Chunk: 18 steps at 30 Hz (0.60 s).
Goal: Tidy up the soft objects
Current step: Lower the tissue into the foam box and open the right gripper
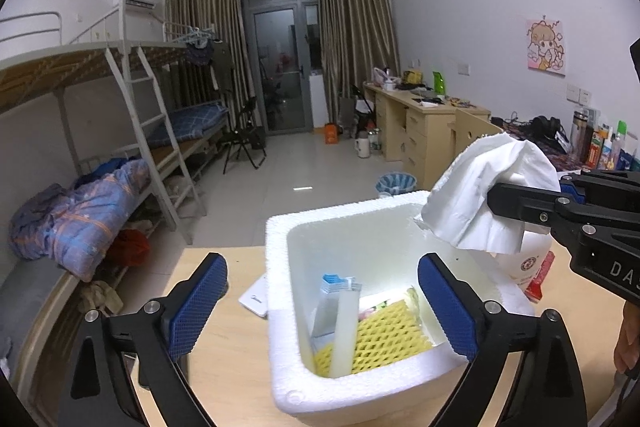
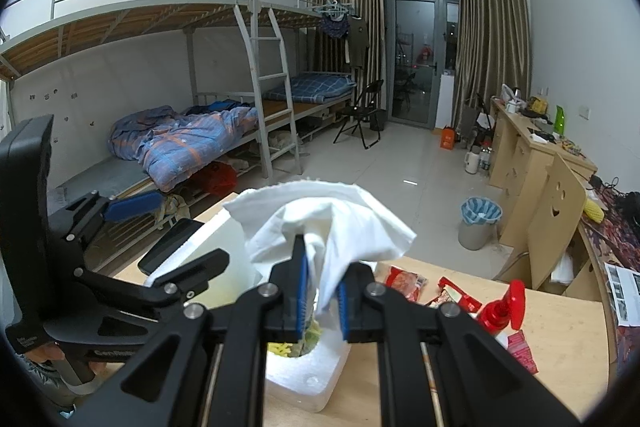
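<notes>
A white foam box [image 1: 280,307] sits on the wooden table. Inside lie a yellow foam net [image 1: 388,339], a pale foam strip [image 1: 346,331] and a small packet. My left gripper [image 1: 320,307] is open and empty, its blue pads on either side of the box. My right gripper [image 2: 322,301] is shut on a crumpled white tissue [image 2: 320,223] and holds it above the box's right rim [image 2: 316,387]. The tissue [image 1: 480,199] and the right gripper [image 1: 532,207] also show in the left wrist view.
A red-capped white bottle [image 2: 500,311] and red snack packets [image 2: 404,281] lie on the table right of the box. A white card [image 1: 256,297] lies left of it. Bunk beds [image 2: 200,107], a bin [image 2: 478,221] and desks [image 2: 532,155] stand beyond.
</notes>
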Each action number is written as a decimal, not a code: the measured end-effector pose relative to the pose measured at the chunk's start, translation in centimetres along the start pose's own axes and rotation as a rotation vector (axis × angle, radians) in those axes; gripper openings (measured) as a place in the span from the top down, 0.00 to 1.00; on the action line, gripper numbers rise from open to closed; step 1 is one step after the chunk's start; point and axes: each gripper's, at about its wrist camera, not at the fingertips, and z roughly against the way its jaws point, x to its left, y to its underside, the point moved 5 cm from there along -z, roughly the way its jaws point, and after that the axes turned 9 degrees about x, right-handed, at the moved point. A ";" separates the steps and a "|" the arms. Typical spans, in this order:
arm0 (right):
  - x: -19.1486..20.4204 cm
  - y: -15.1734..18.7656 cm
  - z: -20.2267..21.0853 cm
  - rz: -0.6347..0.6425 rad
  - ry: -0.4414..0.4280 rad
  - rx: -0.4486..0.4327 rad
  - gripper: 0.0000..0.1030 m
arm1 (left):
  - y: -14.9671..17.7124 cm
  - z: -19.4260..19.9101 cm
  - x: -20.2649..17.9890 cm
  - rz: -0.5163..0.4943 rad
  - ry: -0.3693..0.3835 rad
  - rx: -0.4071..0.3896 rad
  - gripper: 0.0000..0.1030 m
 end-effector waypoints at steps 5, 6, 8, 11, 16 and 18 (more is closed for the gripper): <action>0.4 0.1 -0.1 0.007 -0.006 0.003 0.85 | 0.5 0.6 1.4 0.025 -0.015 -0.006 0.04; 0.6 0.1 -0.1 0.010 -0.008 0.005 0.85 | 0.6 0.7 1.9 0.041 -0.020 -0.004 0.03; 0.9 0.1 -0.2 0.015 -0.015 0.006 0.85 | 0.8 0.8 2.5 0.063 -0.024 0.001 0.02; 1.3 0.0 -0.5 0.021 -0.026 0.012 0.85 | 1.1 1.0 3.3 0.074 -0.044 -0.002 0.02; 2.1 -0.1 -1.2 0.025 -0.050 0.026 0.85 | 1.5 1.7 4.4 0.083 -0.070 -0.011 0.02; 2.4 -0.1 -1.5 0.027 -0.061 0.034 0.85 | 1.7 2.0 4.8 0.092 -0.078 -0.015 0.02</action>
